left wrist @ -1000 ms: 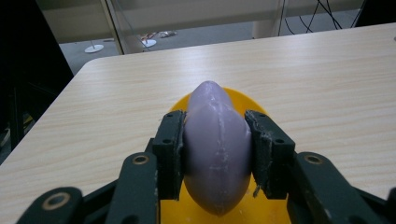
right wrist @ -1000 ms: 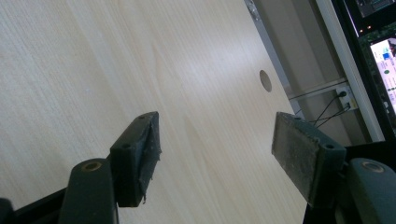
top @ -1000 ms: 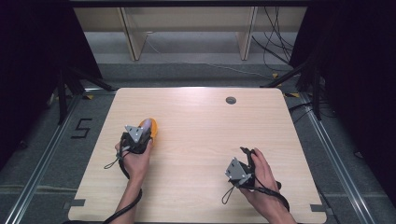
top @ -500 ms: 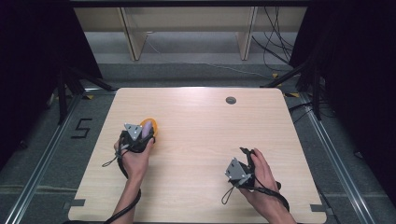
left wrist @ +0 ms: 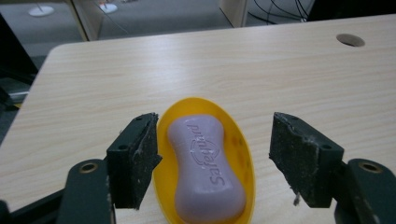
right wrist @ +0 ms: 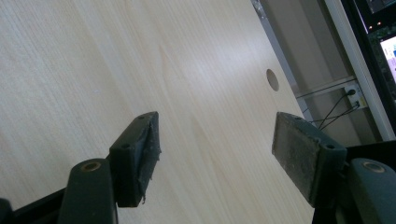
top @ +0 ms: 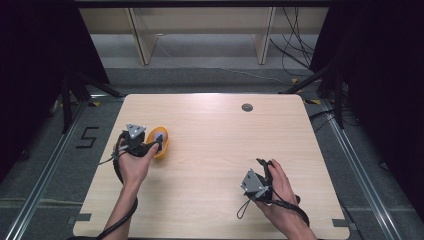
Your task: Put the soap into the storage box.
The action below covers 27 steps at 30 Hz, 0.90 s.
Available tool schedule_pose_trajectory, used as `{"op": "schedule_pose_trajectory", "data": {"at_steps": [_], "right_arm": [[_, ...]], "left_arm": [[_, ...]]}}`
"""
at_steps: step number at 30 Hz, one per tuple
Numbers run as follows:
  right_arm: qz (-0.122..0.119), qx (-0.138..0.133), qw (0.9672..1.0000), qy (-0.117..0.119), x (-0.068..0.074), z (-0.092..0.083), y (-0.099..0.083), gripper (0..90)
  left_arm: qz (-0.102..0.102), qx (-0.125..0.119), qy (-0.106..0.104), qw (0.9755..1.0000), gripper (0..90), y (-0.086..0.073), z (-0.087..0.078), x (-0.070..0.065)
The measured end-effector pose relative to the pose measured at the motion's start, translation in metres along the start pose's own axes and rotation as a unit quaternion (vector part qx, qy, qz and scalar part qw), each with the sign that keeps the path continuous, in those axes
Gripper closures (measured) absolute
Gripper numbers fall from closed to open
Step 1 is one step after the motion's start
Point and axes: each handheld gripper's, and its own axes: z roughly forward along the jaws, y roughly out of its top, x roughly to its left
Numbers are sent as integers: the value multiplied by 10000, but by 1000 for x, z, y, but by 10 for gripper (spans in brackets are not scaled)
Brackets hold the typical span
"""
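A yellow oval soap dish lies on the left part of the wooden table, with a lilac soap bar lying in it. My left gripper hovers just above the dish, and its jaws have just been opening. In the left gripper view the open left gripper straddles the dish, and the pads touch neither soap nor dish. My right gripper rests low near the table's front right, held by a hand. The right gripper is open over bare wood with nothing between its pads.
A round cable hole sits near the table's far edge, right of centre. Shelf legs and loose cables stand on the floor beyond the table. A "5" mark is on the floor at the left.
My left gripper's jaws went from shut to wide open and the hand lifted a little above the dish, leaving the soap in it. The right hand stayed still.
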Motion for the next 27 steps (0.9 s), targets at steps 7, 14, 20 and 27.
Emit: {"op": "schedule_pose_trajectory", "data": {"at_steps": [7,14,20,27], "right_arm": [[49,8,10000,35,0,0,-1,330],[26,14,10000,59,0,0,-1,329],[129,34,9999,84,-1,-1,-4,329],[313,-16,9994,152,-1,0,-3,328]], "left_arm": [[143,753,-362,9964,299,3,1,8],[567,1213,-556,9894,287,5,-7,-23],[1363,1247,-1391,9729,291,-23,-20,-51],[2116,1360,-2517,9345,298,-60,-40,-83]]}}
